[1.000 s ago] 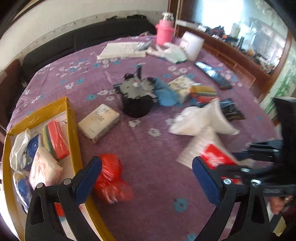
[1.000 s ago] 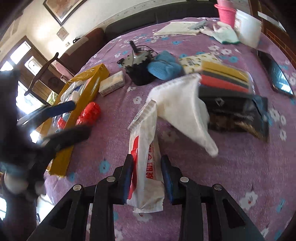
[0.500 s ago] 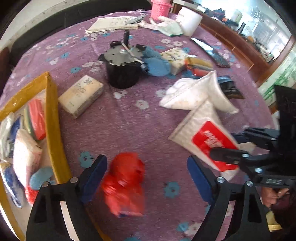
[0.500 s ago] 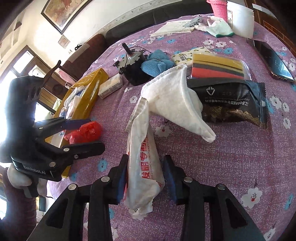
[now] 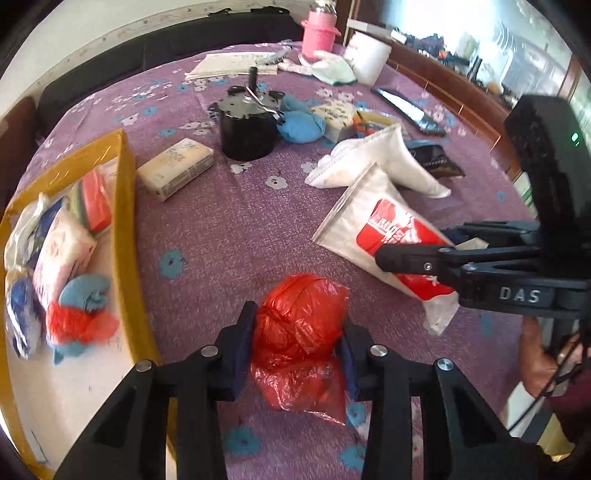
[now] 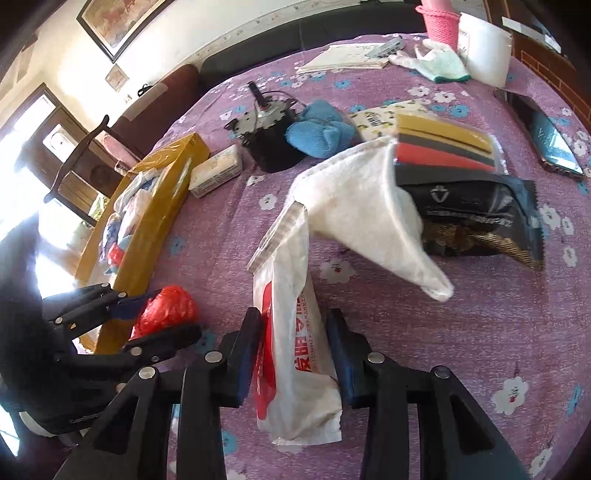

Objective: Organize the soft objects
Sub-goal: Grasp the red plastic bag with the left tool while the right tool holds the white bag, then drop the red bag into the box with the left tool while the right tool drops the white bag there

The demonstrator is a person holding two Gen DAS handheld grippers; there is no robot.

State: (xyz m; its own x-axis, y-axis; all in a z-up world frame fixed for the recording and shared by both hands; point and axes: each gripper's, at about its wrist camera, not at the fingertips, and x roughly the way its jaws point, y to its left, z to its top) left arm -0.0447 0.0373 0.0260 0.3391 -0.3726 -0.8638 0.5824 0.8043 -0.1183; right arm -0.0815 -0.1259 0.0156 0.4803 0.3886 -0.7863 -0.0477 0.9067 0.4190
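My left gripper is shut on a crumpled red plastic bag on the purple flowered tablecloth, just right of the yellow-rimmed box. The box holds several soft items, among them a tissue pack and a blue sock. My right gripper is shut on a white and red plastic packet, whose far end lies under a white towel. The left gripper and red bag also show in the right wrist view.
A beige tissue pack, a black motor, a blue cloth, a black foil pouch, stacked coloured sponges, a phone, a pink cup, a white tub and papers lie around.
My left gripper moved in over the red bag and closed on it. My right gripper stays shut on the white and red packet and has shifted only slightly.
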